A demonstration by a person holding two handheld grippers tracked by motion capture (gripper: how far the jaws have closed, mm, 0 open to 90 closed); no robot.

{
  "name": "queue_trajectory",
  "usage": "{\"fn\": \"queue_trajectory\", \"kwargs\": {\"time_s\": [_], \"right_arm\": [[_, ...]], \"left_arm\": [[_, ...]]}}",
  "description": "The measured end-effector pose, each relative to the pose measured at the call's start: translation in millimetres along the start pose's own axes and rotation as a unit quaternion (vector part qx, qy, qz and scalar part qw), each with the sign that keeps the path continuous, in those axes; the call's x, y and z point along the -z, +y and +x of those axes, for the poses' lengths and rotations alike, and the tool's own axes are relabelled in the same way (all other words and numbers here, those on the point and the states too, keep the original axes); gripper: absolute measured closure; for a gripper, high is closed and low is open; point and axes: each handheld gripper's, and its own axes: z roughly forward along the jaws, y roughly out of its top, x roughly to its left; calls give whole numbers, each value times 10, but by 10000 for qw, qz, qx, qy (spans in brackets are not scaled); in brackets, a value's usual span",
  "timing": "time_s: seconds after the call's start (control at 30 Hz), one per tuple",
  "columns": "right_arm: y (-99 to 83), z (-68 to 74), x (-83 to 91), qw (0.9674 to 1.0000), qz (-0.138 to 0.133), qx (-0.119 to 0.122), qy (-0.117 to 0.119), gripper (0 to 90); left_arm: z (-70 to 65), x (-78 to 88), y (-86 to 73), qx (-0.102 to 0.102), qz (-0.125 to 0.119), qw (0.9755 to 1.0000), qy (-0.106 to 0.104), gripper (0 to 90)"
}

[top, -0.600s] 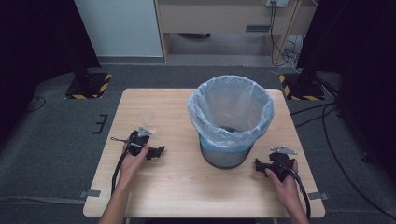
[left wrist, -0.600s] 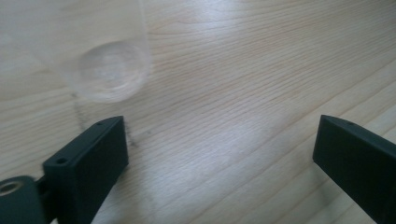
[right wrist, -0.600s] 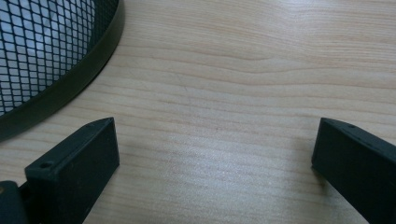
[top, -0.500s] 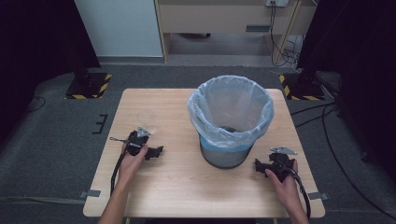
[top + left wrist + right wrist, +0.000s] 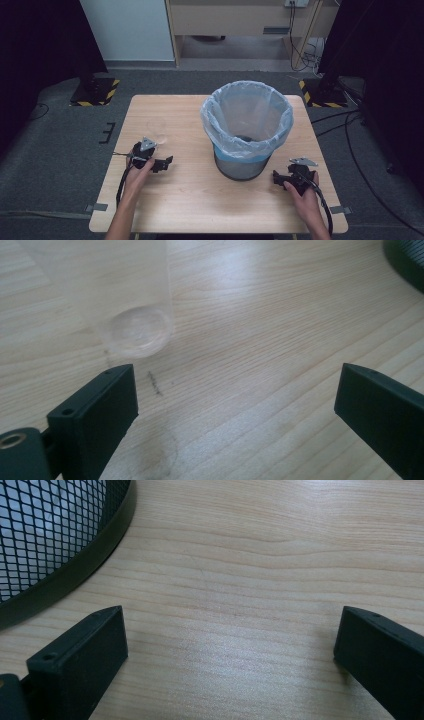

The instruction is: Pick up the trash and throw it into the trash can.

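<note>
So there's a light wooden table [image 5: 200, 210] with a black mesh waste bin [image 5: 243, 167] standing upright near the middle, a bit toward the right and far side. Its long axis runs straight up and the mouth faces the ceiling. It's lined with a pale, see-through plastic bag [image 5: 246, 117] folded over the rim and hanging partway down the outside, with a bluish band where the bag ends. Below that you can see the dark mesh wall and a solid black base ring.

The left gripper [image 5: 161, 163] sits low over the table left of the bin, held in the left hand [image 5: 139, 172], jaws spread wide with nothing between them. In the left gripper view a clear plastic cup-looking thing [image 5: 127, 300] lies just ahead of the left jaw, hard to make out.

The right gripper [image 5: 278, 178] is at the bin's right, held in the right hand [image 5: 304, 192], jaws also wide apart and empty, bin base just beside it.
</note>
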Motion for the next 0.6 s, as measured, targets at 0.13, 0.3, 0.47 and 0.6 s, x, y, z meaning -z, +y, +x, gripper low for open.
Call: {"fn": "queue_trajectory", "kwargs": {"time_s": [0.13, 0.3, 0.47, 0.6], "right_arm": [[-1, -4, -1, 10000, -8, 32, 6, 7], [-2, 13, 1, 10000, -9, 64, 34, 7], [-2, 24, 2, 9998, -4, 137, 114, 8], [11, 16, -11, 9995, 7, 212, 214, 6]], "left_arm": [[-2, 22, -20, -126, -2, 9999, 11, 34], [-22, 66, -33, -100, 5, 9999, 125, 24], [-24, 99, 22, -186, 51, 9987, 481, 15], [-25, 126, 60, 103, -24, 9992, 385, 24]]}}
